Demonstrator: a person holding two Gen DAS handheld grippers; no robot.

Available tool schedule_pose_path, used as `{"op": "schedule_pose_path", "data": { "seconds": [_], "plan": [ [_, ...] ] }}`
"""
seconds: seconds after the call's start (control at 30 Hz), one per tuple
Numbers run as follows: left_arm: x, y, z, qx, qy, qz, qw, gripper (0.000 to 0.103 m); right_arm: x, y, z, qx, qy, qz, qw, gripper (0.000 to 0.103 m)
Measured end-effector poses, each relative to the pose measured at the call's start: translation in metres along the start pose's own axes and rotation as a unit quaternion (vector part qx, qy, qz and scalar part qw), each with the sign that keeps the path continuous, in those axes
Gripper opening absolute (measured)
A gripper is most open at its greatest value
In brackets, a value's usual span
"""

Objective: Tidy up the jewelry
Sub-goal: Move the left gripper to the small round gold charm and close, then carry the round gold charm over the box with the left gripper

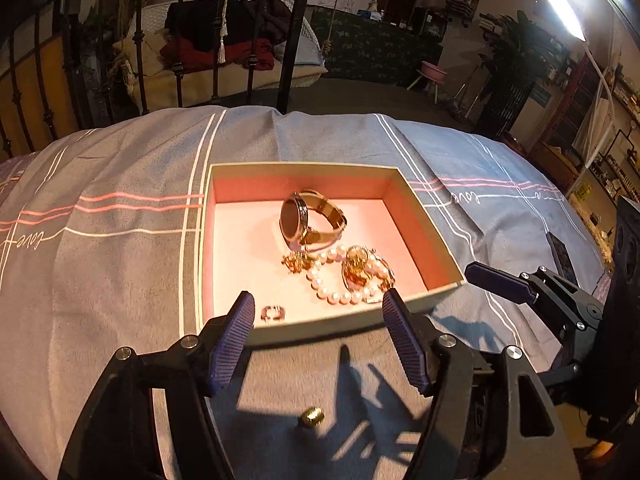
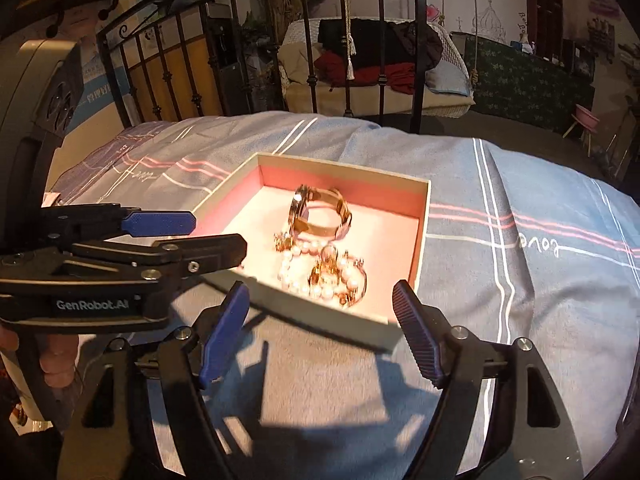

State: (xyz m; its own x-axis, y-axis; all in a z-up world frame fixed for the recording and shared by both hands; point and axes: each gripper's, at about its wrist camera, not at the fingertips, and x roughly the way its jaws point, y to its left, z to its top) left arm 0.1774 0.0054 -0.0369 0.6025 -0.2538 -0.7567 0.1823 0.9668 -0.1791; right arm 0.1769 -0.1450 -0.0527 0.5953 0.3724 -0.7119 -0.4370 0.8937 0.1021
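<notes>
An open box (image 1: pixel 320 330) with a pink lining lies on the bed; it also shows in the right wrist view (image 2: pixel 424 236). In it are a gold watch (image 1: pixel 310 222), a pearl bracelet (image 1: pixel 340 284), gold pieces (image 1: pixel 360 270) and a small ring (image 1: pixel 273 313). A small gold ring (image 1: pixel 313 417) lies on the bedspread in front of the box, between my left fingers. My left gripper (image 1: pixel 320 344) is open and empty, just short of the box's near wall. My right gripper (image 2: pixel 320 334) is open and empty, near the box's front corner.
The bedspread (image 1: pixel 120 240) is grey and blue with pink and white stripes. A black metal bed rail (image 1: pixel 288 40) stands behind the box. The right gripper shows at the right edge of the left wrist view (image 1: pixel 532 284), the left gripper in the right wrist view (image 2: pixel 120 248).
</notes>
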Motion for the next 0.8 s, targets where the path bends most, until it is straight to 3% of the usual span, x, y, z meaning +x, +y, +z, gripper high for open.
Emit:
{"op": "schedule_pose_path", "data": {
  "seconds": [0.17, 0.37, 0.47, 0.5, 0.53, 0.67, 0.8],
  "plan": [
    [-0.001, -0.006, -0.051, 0.025, 0.019, 0.018, 0.9993, 0.066, 0.005, -0.003, -0.044, 0.017, 0.048, -0.002, 0.999, 0.074],
    [0.009, -0.008, -0.068, 0.043, 0.033, 0.033, 0.998, 0.058, 0.007, 0.005, -0.049, 0.001, 0.053, -0.003, 0.999, 0.074],
    [0.012, -0.01, -0.068, 0.053, 0.034, 0.042, 0.9971, 0.036, 0.01, 0.01, -0.048, -0.006, 0.057, -0.002, 0.998, 0.074],
    [0.014, -0.01, -0.068, 0.055, 0.035, 0.042, 0.9969, 0.022, 0.01, 0.012, -0.049, -0.01, 0.058, 0.0, 0.998, 0.074],
    [0.014, -0.01, -0.068, 0.055, 0.037, 0.04, 0.997, 0.015, 0.011, 0.014, -0.048, -0.014, 0.059, 0.0, 0.998, 0.072],
    [0.014, -0.01, -0.068, 0.057, 0.036, 0.036, 0.9971, 0.014, 0.012, 0.02, -0.048, -0.031, 0.063, -0.002, 0.998, 0.057],
    [0.013, -0.014, -0.07, 0.064, 0.034, 0.039, 0.9966, 0.014, 0.011, 0.023, -0.048, -0.038, 0.061, -0.001, 0.997, 0.034]
  ]
}}
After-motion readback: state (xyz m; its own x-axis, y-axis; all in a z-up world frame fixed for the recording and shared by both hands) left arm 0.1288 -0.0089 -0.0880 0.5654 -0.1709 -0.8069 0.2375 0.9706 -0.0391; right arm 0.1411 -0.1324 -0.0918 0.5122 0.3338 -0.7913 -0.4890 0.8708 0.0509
